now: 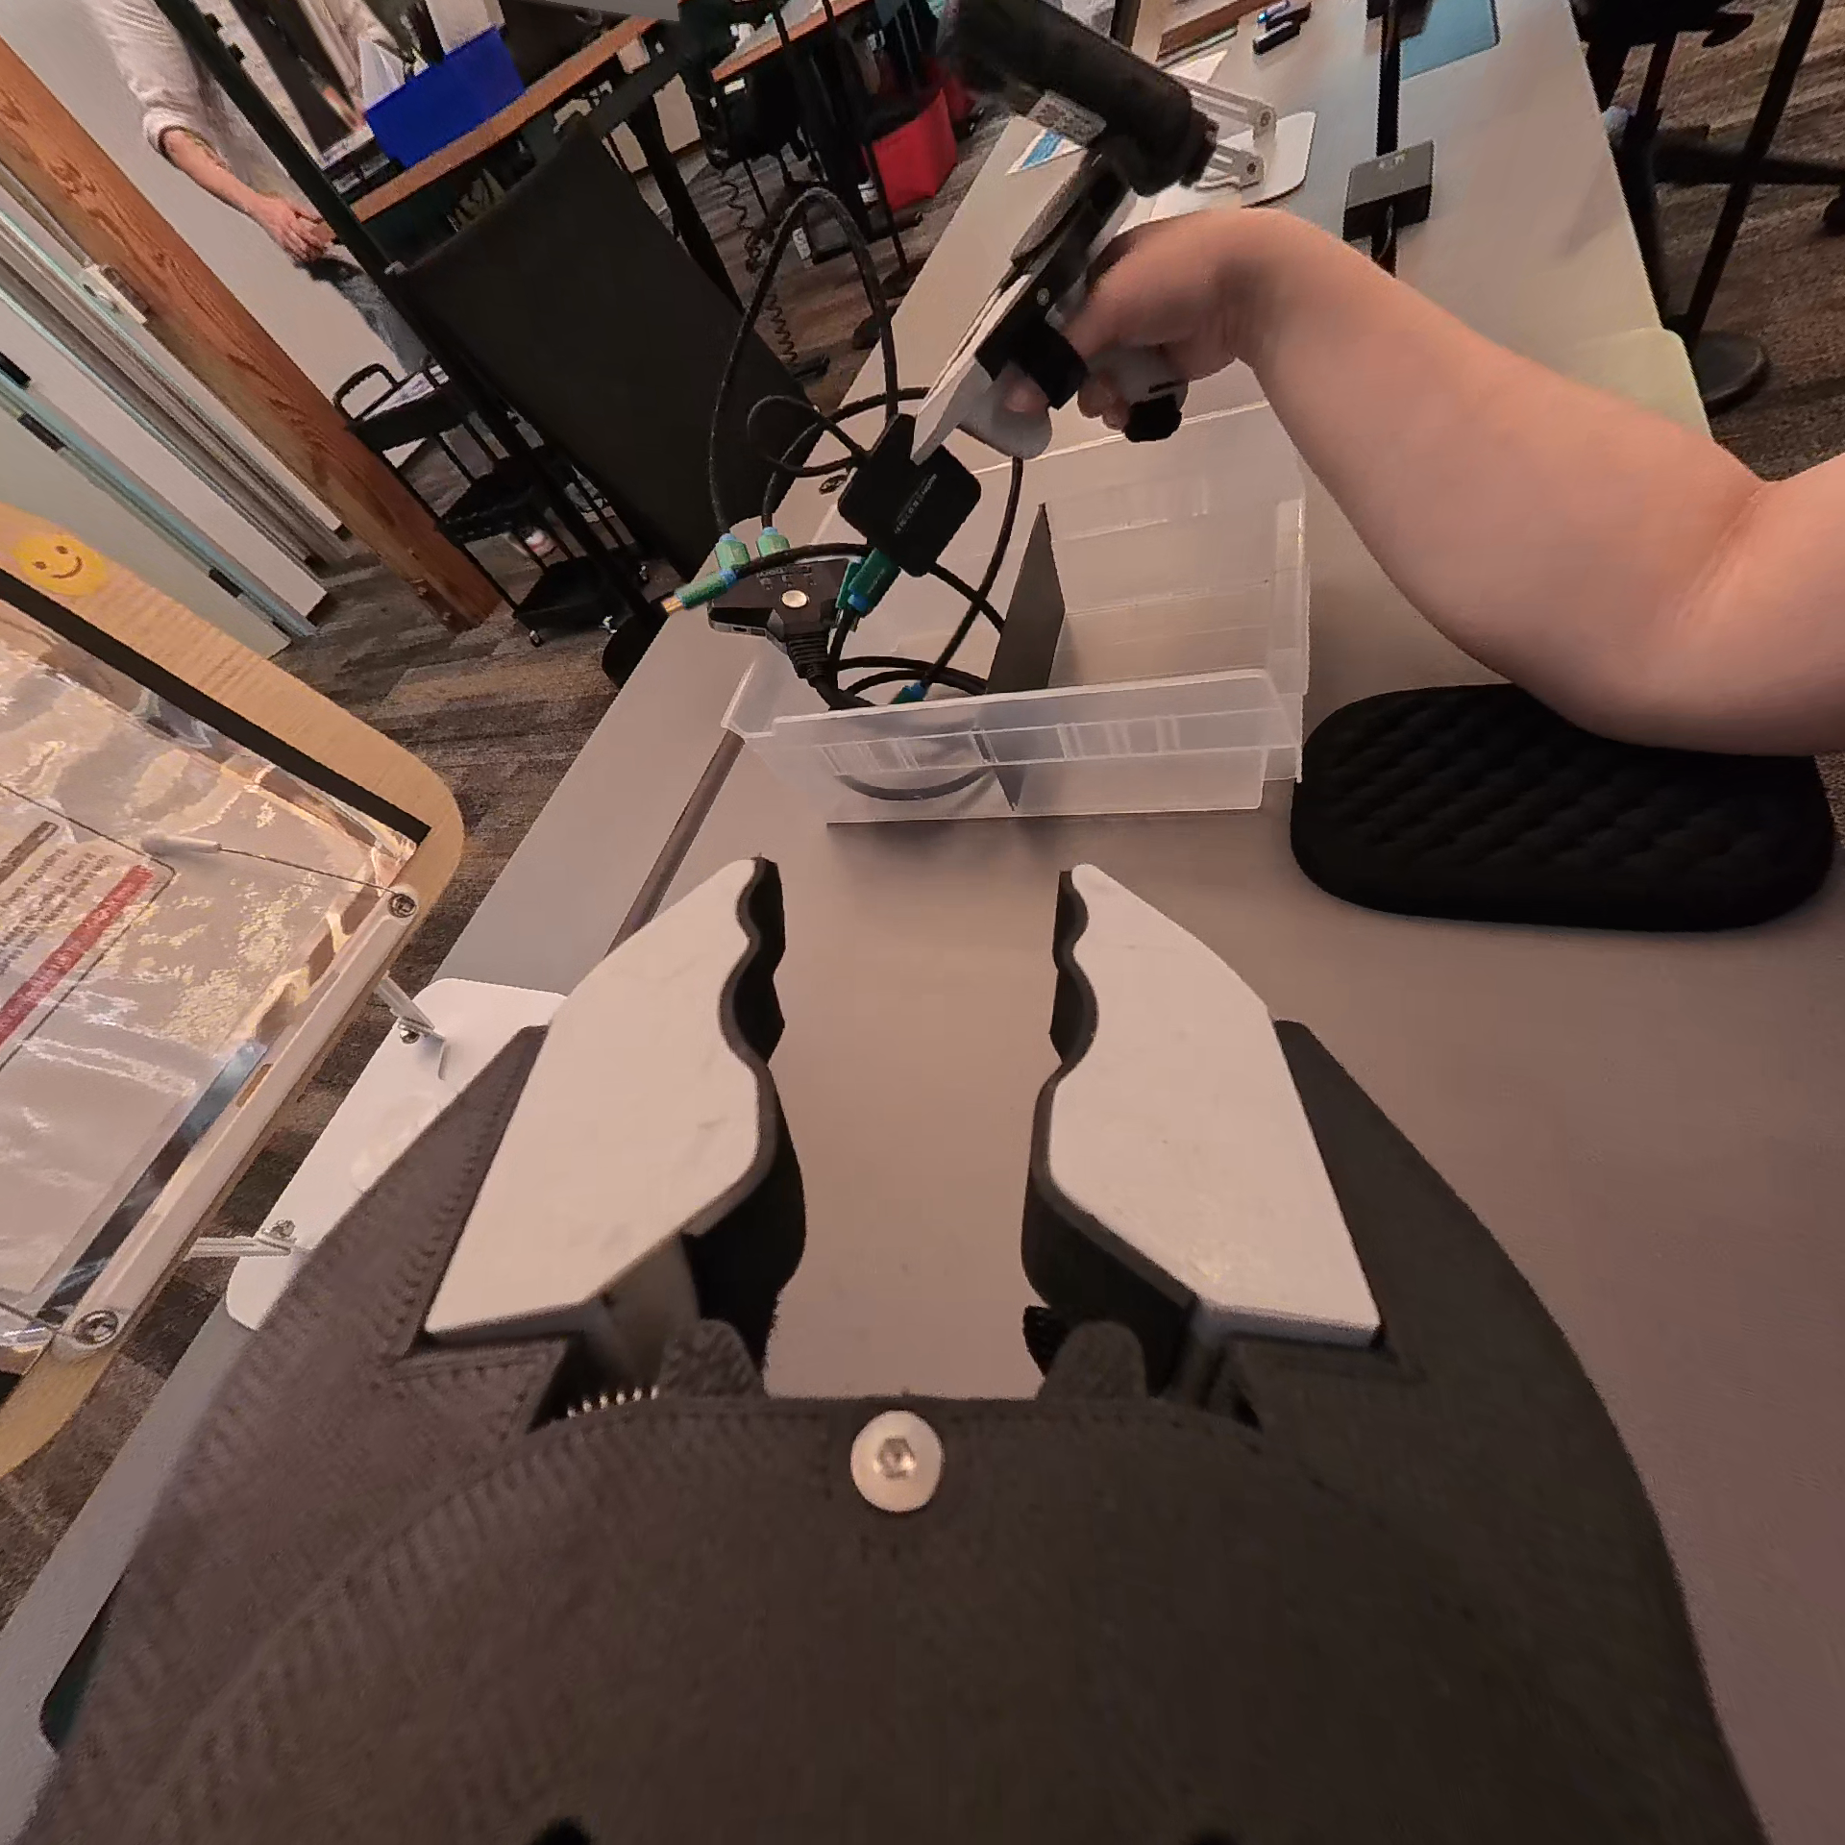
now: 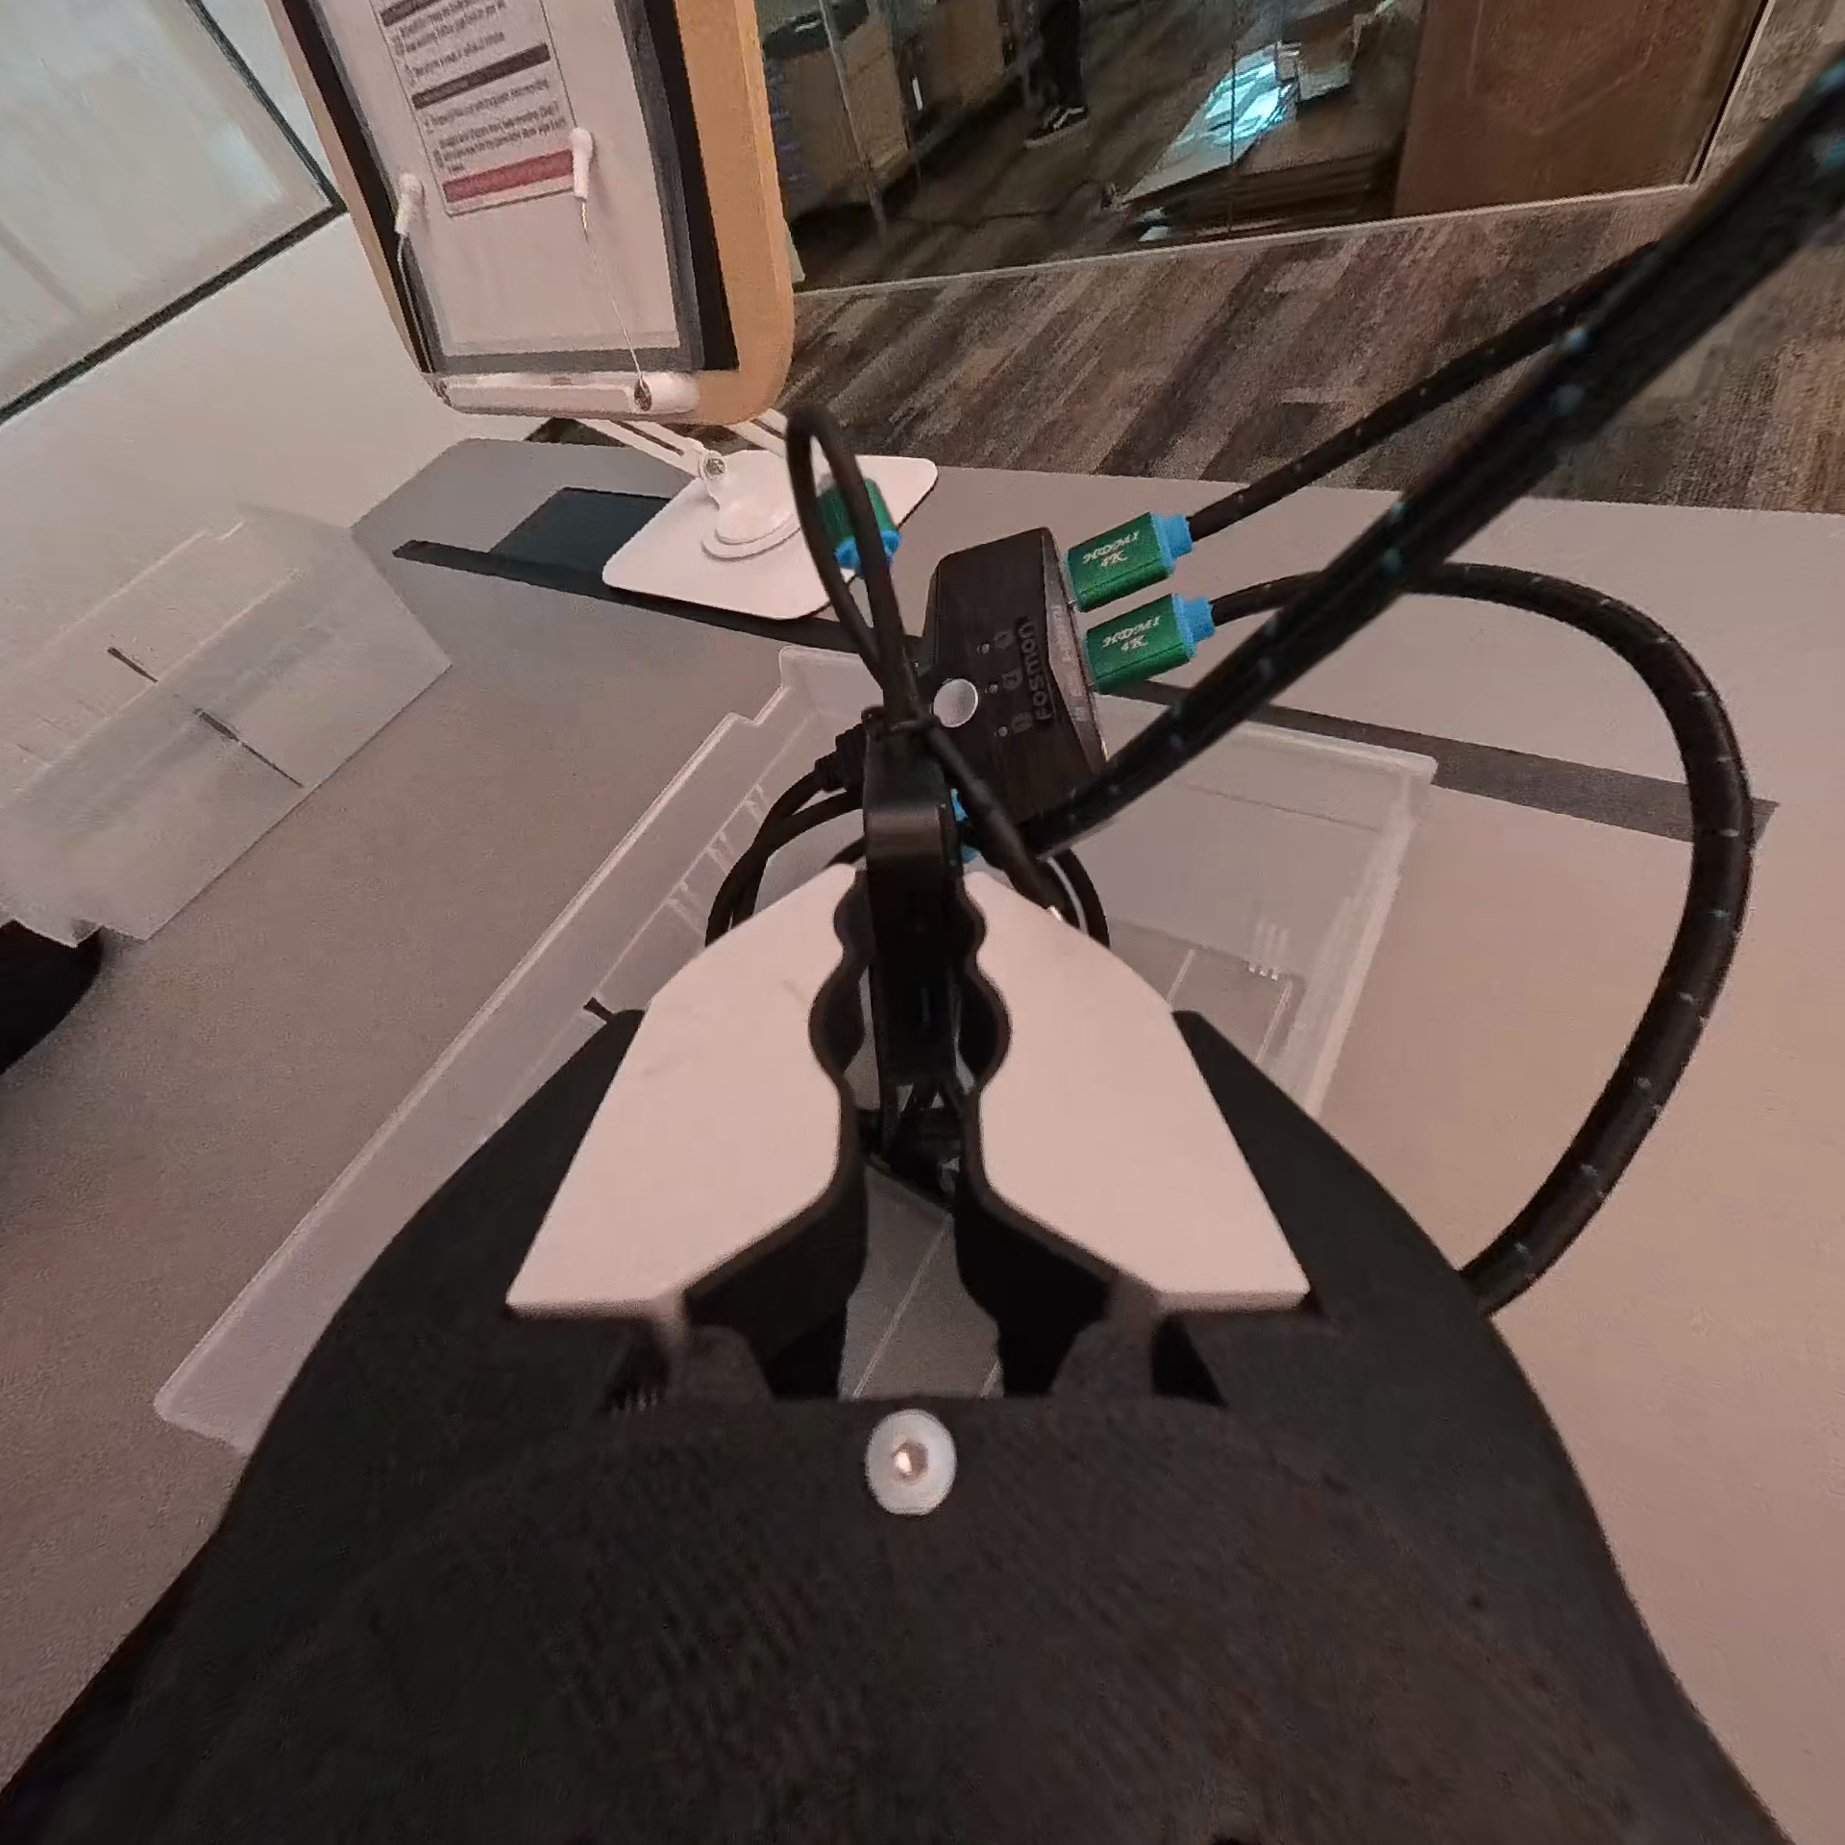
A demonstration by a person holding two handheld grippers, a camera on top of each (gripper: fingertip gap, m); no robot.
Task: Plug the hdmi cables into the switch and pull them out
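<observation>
Left gripper (image 1: 914,928) low above the near part of the desk (image 1: 1498,1098), fingers apart, nothing between them, well short of the work. Right gripper (image 1: 933,439) up over the clear bin (image 1: 1098,739) at the desk's left edge, fingers clamped on a small black box (image 1: 909,509); seen edge-on in the right wrist view (image 2: 904,829), with thin black leads running from it. Just beyond and below, the switch (image 1: 789,599), black with a round silver button, seemingly propped at the bin's near-left corner, though hard to say whether resting on the rim or hanging by its leads. Two green plugs (image 2: 1118,574) side by side, seated in one face of the switch, braided cables (image 2: 1697,799) looping away from them; another green plug (image 2: 859,519) at the opposite face, seating unclear behind a wire loop. One more plug (image 1: 689,599) pointing toward the desk's left edge, gold tip showing, so probably out of any port. On this showing, plugging in partly or mostly done; at least two plugs left to pull, and no plug in either gripper at present.
</observation>
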